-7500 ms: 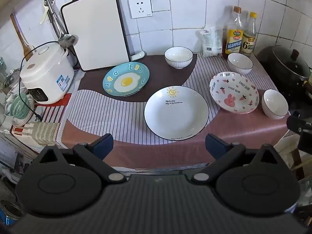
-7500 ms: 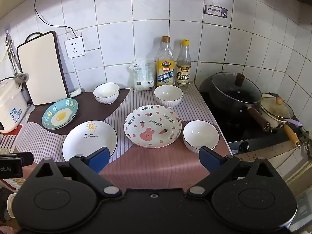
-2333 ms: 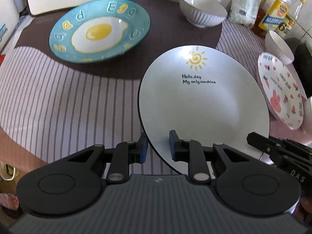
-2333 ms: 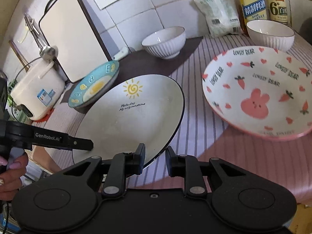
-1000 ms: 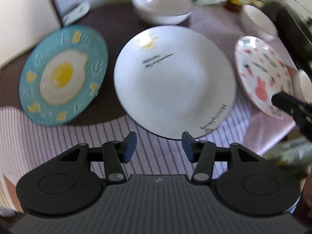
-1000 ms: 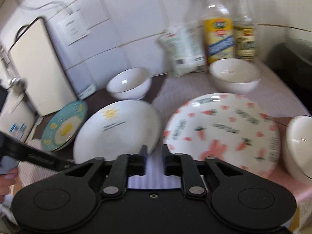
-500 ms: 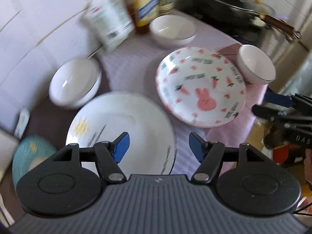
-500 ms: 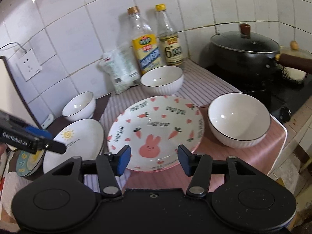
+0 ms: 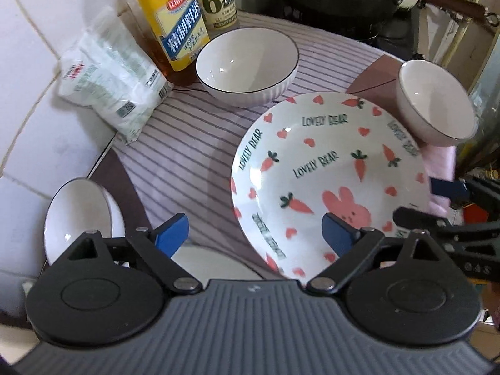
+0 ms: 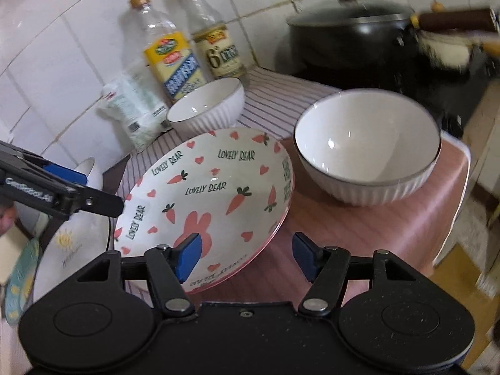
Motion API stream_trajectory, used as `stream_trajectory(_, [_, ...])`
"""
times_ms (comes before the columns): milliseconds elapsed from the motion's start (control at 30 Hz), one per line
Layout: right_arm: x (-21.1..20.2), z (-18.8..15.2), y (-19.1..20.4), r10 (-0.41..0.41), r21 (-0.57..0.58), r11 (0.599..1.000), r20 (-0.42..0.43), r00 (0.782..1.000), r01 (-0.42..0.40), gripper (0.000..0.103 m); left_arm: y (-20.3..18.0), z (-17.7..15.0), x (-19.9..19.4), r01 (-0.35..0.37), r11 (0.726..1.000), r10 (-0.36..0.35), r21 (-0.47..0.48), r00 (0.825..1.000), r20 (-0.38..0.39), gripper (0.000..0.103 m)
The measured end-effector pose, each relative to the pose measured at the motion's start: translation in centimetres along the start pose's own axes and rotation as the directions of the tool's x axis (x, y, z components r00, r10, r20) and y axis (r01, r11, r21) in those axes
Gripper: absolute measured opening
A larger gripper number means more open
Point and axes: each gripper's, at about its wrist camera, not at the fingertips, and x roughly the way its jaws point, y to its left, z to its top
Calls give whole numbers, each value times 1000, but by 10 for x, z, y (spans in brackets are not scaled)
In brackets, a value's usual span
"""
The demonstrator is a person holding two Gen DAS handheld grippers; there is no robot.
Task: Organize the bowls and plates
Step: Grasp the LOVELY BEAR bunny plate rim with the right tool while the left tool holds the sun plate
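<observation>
**Both grippers turned from the sun plate to the rabbit plate**

A second earlier the white sun-printed plate (image 10: 72,250) had been released beside the blue egg-printed plate (image 10: 18,284), and both tools then swung right. The left gripper (image 9: 254,232) hovered with its jaws wide apart and empty, its blue pads straddling the near-left rim of the white ceramic plate with pink rabbit and carrots (image 9: 328,168). The right gripper (image 10: 247,257), which had been nearly closed a second before, had its jaws spread open too, the left pad over the plate's near rim, the right over the pink cloth (image 10: 359,234).

The rabbit plate lay flat on the cloth, between the ribbed white bowl by the bottles (image 9: 247,62) and the ribbed white bowl nearest the stove (image 10: 368,147). I judge the first plate settled and the rabbit plate next to be gripped and stacked.
</observation>
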Motion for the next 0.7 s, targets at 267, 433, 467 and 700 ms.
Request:
stream_trajectory(267, [11, -12, -5, 39, 131, 990, 63, 997, -47, 47, 17, 17, 44, 31, 999, -32, -15, 997, -63, 92])
stream_trajectory(433, [14, -13, -8, 2, 161, 987, 81, 997, -15, 26, 22, 20, 54, 67, 998, -66, 4, 995, -73, 71])
stream_trajectory(467, [14, -14, -9, -10, 167, 986, 82, 997, -4, 22, 23, 20, 55, 75, 997, -75, -2, 994, -82, 59])
stream_trajectory(700, [15, -14, -10, -28, 194, 981, 95, 995, 9, 21, 26, 24, 60, 148, 987, -155, -63, 980, -126, 34])
